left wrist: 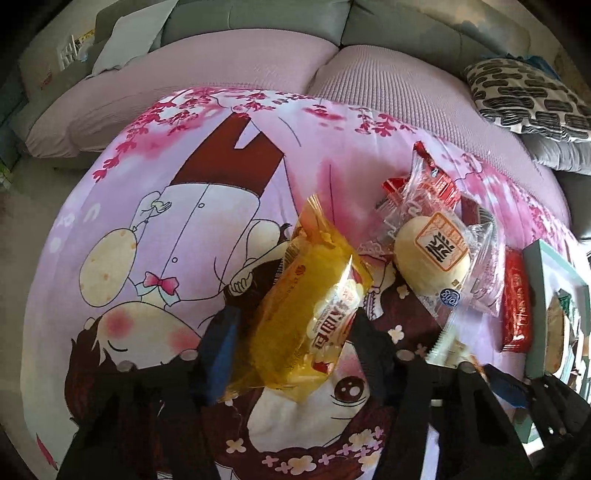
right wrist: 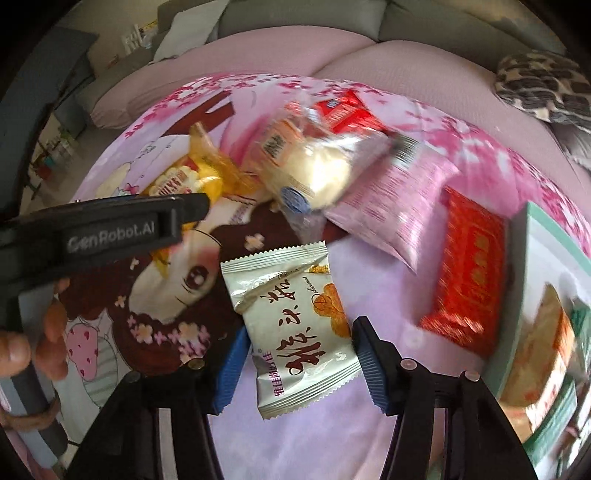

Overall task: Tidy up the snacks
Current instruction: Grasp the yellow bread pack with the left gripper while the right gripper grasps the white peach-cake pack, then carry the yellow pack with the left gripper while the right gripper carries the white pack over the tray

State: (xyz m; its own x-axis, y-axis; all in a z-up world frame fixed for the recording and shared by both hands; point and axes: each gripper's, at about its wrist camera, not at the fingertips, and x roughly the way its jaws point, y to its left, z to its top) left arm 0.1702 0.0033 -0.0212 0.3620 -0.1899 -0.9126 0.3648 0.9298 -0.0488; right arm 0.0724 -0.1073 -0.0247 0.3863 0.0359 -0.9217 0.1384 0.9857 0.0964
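Left gripper (left wrist: 291, 354) clamps the yellow crinkly plastic snack packet (left wrist: 314, 306); right gripper (right wrist: 299, 365) pinches the white foil biscuit packet (right wrist: 295, 325). Slick wrappers may slip before reaching the mint-green cardboard box (right wrist: 532, 258).

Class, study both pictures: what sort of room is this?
Probably a living room: a grey sofa with a patterned cushion, and a low surface under a cartoon-print cloth.

snack packets on printed cloth (right wrist: 369, 435), bun packet (left wrist: 434, 254) right of jelly packet (left wrist: 314, 314), cracker packet (right wrist: 295, 332) in front, foil packet (right wrist: 469, 273) right, box (right wrist: 532, 236) at far right edge
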